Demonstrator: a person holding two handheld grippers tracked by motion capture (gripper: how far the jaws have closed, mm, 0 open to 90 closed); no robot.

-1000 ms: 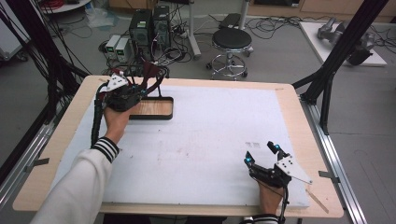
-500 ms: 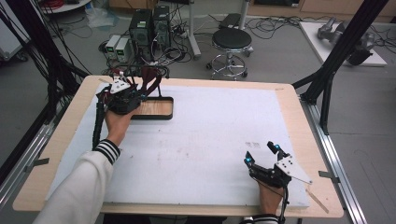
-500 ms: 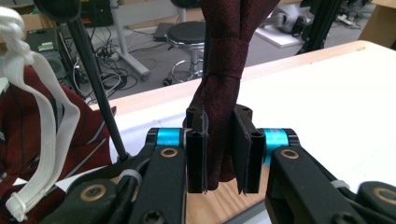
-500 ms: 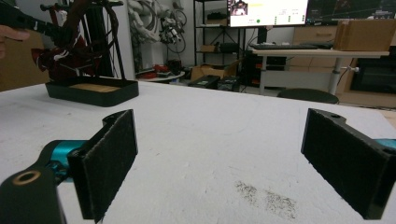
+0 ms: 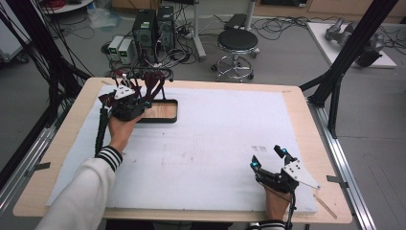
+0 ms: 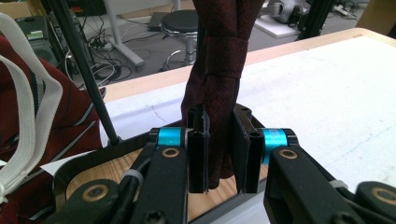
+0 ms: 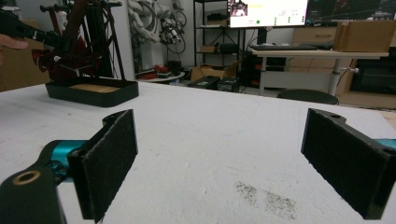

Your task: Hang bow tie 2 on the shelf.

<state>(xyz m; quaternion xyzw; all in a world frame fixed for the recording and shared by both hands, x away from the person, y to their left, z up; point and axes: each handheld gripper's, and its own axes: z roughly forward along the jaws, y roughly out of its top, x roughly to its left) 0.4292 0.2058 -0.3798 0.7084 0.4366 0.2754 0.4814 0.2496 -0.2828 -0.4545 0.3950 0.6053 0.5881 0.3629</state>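
A dark red tie (image 6: 217, 70) hangs from a black rack (image 5: 153, 81) that stands over a black tray (image 5: 175, 111) with a wooden floor at the table's far left. My left gripper (image 6: 219, 135) is shut on the lower end of that tie, the fabric pinched between both pads just above the tray; from above the left gripper (image 5: 143, 101) reaches in from the tray's left side. A striped red tie with a white band (image 6: 28, 116) hangs beside it. My right gripper (image 5: 266, 158) rests near the front right, open, its pads (image 7: 109, 163) wide apart over bare white mat.
A white mat (image 5: 215, 143) covers the wooden table. The tray (image 7: 93, 93) and rack stand far off in the right gripper view. Beyond the far edge are a black stool (image 5: 237, 43), computer boxes (image 5: 153, 26) and cables. Black frame posts (image 5: 335, 81) rise at the table's right.
My left gripper has drifted slightly toward the near side, still pinching the dark red tie. The right gripper has stayed put.
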